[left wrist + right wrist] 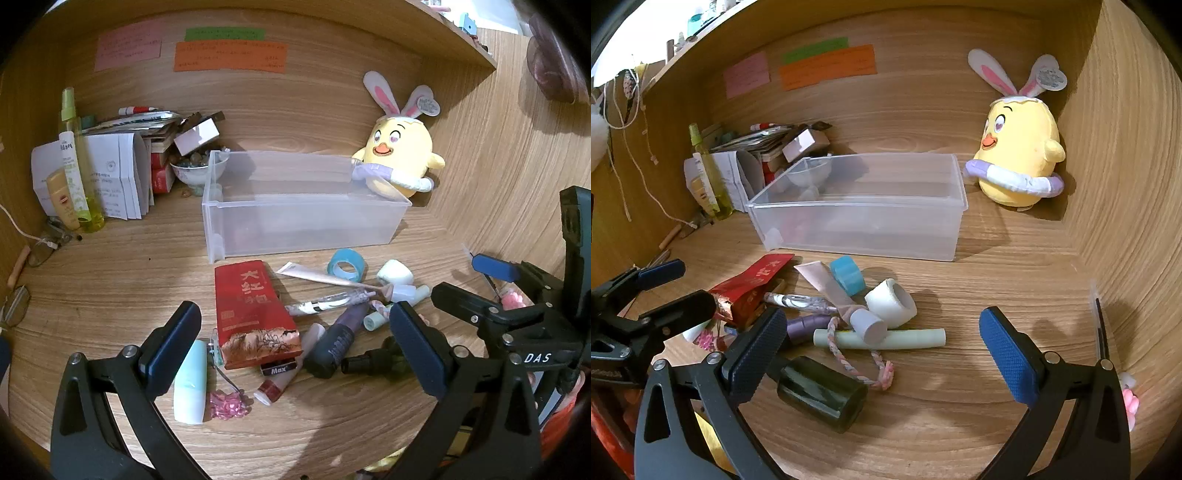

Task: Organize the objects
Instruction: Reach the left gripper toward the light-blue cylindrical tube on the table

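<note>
A clear plastic bin (pixel 306 218) (pixel 864 236) stands in the middle of the wooden desk with nothing visible inside. In front of it lies a heap of small items: a red tea packet (pixel 251 310) (pixel 753 284), a blue tape roll (pixel 346 264) (pixel 848 275), a white tape roll (pixel 891 302), a pink tube (pixel 827 286), a pen (pixel 328 303), a dark bottle (pixel 822 393) (pixel 373 360), a pale green tube (pixel 191 380) and a braided cord (pixel 849 360). My left gripper (pixel 295 343) is open above the packet. My right gripper (pixel 882 350) is open over the bottle and cord.
A yellow chick plush with rabbit ears (pixel 400 155) (pixel 1019 155) sits at the back right corner. Papers, boxes, a bowl (pixel 199 171) and a yellow-green spray bottle (pixel 75 158) crowd the back left. Coloured notes (pixel 229 55) stick to the back wall. A side wall (pixel 1126 184) closes the right.
</note>
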`<state>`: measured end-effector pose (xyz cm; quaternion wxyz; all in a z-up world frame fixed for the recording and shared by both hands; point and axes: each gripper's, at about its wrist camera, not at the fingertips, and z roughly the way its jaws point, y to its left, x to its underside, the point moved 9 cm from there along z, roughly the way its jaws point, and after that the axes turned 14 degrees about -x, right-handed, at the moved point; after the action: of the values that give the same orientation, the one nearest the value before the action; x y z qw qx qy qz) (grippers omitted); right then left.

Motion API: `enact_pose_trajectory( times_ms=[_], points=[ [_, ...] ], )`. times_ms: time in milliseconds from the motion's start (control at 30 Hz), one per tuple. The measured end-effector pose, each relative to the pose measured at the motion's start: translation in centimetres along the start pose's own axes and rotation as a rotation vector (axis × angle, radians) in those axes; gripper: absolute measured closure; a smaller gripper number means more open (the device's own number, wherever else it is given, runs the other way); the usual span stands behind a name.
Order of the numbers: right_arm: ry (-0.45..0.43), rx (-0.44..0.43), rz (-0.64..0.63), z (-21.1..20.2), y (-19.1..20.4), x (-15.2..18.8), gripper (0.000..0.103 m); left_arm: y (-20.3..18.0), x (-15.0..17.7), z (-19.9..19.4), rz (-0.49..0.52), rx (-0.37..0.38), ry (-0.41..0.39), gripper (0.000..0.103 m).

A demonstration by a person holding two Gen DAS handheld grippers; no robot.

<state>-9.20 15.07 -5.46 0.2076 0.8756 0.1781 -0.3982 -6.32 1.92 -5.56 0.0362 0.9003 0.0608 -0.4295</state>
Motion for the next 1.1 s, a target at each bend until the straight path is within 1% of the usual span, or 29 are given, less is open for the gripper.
enact_pose_trajectory(
  times_ms=[433, 600, 767, 933, 1100],
  points=[
    [-0.001, -0.005, 0.001, -0.2, 0.1, 0.1, 0.000, -0.1, -0.1, 0.0, 0.008, 0.012, 0.000, 0.000],
    [-0.019, 0.020, -0.031, -0.5, 0.3, -0.2, 0.000, -0.1, -0.1, 0.0, 0.009, 0.016, 0.000, 0.000],
    [-0.025, -0.005, -0.042, -0.7, 0.9, -0.4, 0.000, -0.1, -0.1, -0.1, 0.010, 0.025, -0.001, 0.000],
    [-0.020, -0.006, -0.050, -0.6, 1.1, -0.3, 0.000, -0.2, 0.1, -0.2, 0.020, 0.049, -0.003, 0.000],
    [-0.028, 0.015, -0.060, -0.9, 0.8, -0.3, 0.000, 0.5, 0.3, -0.4, 0.021, 0.030, -0.019, 0.000]
  ],
)
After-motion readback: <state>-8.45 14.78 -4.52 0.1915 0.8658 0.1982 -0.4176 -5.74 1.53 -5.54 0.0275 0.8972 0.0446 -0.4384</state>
